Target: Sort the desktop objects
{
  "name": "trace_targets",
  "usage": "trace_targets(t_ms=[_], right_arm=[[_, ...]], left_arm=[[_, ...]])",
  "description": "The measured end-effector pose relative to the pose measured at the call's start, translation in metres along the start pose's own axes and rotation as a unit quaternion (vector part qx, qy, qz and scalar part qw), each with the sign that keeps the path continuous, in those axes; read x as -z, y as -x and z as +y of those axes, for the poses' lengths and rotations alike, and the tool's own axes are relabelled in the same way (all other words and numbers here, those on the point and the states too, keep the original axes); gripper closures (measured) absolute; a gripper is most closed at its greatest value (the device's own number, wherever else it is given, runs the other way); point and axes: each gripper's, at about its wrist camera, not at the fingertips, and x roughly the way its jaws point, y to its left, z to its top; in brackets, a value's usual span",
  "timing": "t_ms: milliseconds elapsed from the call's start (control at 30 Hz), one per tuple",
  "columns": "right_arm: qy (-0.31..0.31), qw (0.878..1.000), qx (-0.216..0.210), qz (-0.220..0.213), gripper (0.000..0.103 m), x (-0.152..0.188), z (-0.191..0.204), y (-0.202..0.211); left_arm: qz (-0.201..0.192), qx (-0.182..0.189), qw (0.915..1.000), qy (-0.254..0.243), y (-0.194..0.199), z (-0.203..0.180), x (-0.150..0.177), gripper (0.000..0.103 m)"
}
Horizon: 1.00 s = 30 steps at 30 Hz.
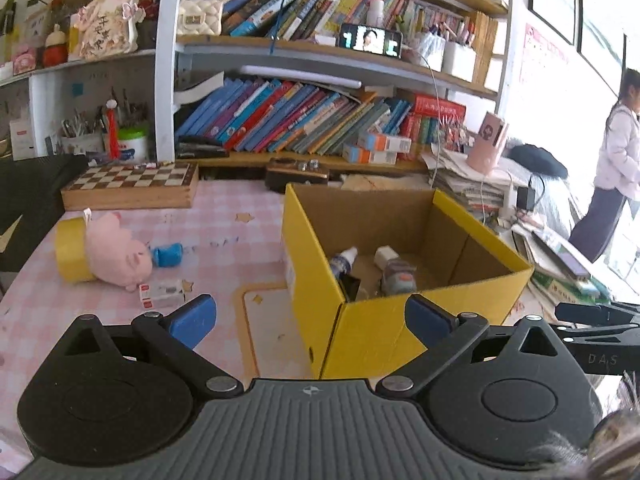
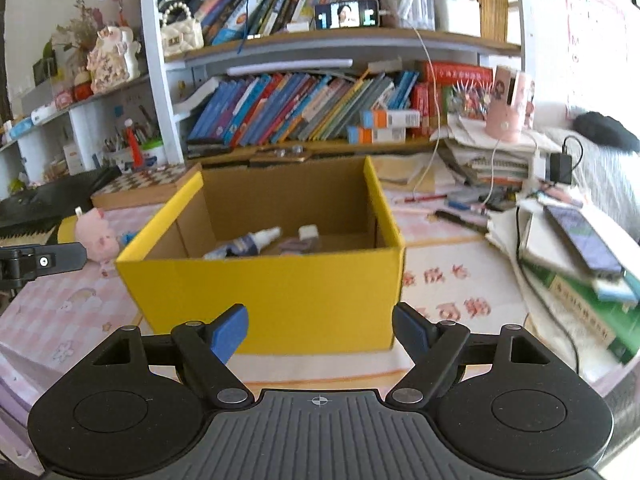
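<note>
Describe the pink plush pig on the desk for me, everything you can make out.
The pink plush pig is a soft, fuzzy toy lying on its side on the pink checked tablecloth, left of the yellow box. A white tag sticks up near its top. It rests against a yellow tape roll; a small blue piece lies by its snout. No hand-held gripper touches it.

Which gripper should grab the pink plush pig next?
Left, probably. In its view the pink plush pig lies just ahead, left of the yellow box, with open tabletop between. From the right gripper, the box fills the foreground and the pig sits far left. Both grippers are open and empty.
</note>
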Motion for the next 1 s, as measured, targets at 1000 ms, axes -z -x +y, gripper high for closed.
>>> trace_targets(t_ms=[1000], right_arm=[[0.037, 0.996, -0.028, 0.072, 0.021, 0.015, 0.147, -0.028]], left_arm=[[0.082, 0.029, 0.9956, -0.037, 0.000, 0.110, 0.025, 0.001]])
